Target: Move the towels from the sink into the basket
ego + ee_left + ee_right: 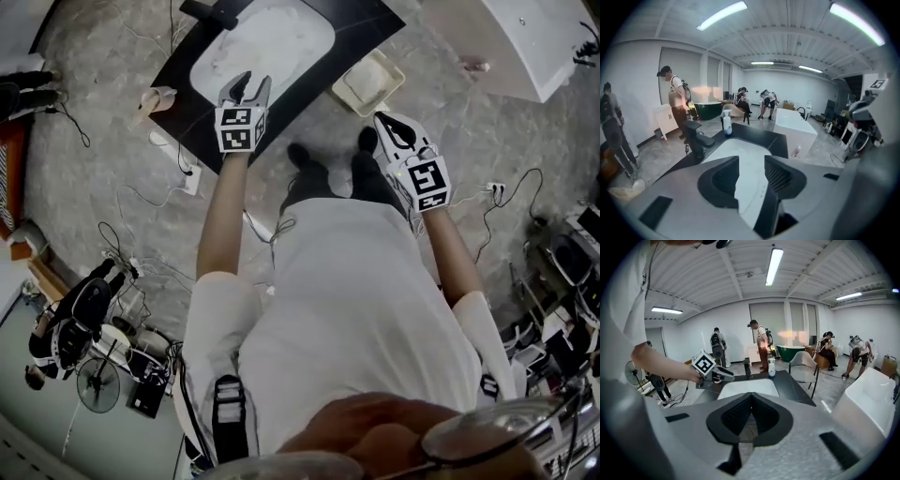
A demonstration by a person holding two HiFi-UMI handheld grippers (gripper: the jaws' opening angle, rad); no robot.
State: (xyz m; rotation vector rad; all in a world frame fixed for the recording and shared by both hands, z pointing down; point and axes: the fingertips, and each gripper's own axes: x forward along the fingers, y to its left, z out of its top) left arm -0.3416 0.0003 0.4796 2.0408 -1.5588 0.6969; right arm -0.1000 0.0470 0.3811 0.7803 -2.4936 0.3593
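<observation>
Left gripper [751,161], jaws apart, partly hides white sink [745,149].

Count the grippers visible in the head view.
2. The left gripper, open, is at the near edge of the sink; the right gripper, shut, is near the basket. None seem hidden.

White sink [317,26], towels [262,49] seemingly white too, set in a black counter [183,108]. Cream basket [368,82] to the right, on mottled grey floor [112,159]. Left gripper [246,86] and right gripper [382,119] are white with black-and-white squares.

Black counter [359,36] with white sink [267,42], faucet [696,138], bottle [727,124]; basket [349,97] on grey floor [469,122].
</observation>
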